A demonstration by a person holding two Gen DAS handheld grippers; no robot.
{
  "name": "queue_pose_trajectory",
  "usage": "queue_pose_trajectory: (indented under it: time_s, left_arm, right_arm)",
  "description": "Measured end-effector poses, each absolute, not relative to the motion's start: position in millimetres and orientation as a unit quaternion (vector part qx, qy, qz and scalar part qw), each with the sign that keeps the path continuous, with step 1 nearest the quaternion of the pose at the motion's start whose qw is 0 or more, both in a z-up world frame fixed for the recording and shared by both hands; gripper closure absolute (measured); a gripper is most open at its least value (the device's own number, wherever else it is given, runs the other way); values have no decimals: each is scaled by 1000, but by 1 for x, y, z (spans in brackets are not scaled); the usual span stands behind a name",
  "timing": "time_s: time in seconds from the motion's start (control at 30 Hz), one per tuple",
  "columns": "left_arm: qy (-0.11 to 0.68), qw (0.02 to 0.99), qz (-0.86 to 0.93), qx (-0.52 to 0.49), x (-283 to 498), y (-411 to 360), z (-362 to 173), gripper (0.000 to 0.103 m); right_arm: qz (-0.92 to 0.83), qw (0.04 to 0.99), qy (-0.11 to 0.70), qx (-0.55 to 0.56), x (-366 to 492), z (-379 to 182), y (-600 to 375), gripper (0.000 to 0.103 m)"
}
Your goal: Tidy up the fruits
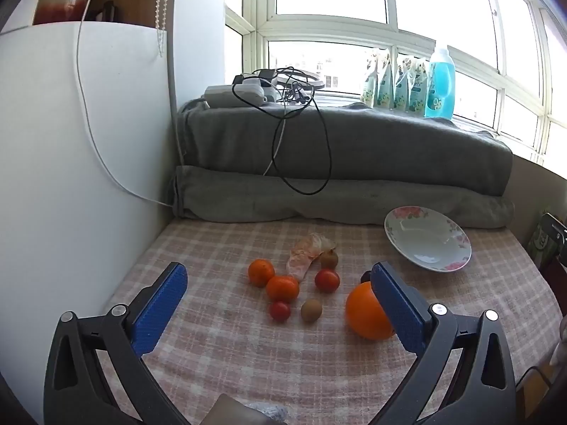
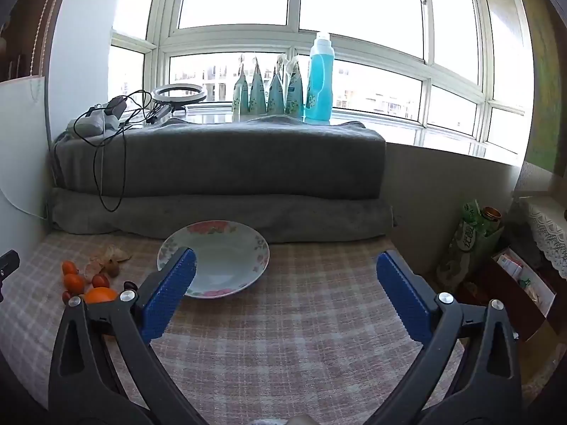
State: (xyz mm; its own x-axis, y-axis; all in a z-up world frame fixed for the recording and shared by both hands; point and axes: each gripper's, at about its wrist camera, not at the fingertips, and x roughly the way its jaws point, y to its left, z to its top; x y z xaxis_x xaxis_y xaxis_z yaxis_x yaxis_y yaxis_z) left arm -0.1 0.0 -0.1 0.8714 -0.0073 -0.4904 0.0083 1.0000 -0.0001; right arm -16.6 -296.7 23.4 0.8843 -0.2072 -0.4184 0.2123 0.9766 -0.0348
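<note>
Left wrist: both claws gape empty; peel (image 1: 306, 255) lies among fruits (image 1: 282, 287), plate (image 1: 457, 265) apart.

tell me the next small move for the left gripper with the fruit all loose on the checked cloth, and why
Probably ease the left gripper down over the small orange mandarin lying roughly between its wide-open blue pads. No fruit is held, the white floral plate sits empty to the right, and the mandarin looks the most direct first pick.

Left gripper (image 1: 280, 304) and right gripper (image 2: 286, 295) both tilt downward, fingers spread wide, nothing between them.
</note>
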Motion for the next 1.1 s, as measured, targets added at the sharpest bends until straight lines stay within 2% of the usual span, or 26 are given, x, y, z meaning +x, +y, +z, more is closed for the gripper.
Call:
queue_pose_trajectory:
  time_s: [1.1]
  left_arm:
    - [245, 969, -1, -3, -2, 3, 8, 0]
  right_arm:
    - [-112, 970, 217, 13, -15, 24, -302, 0]
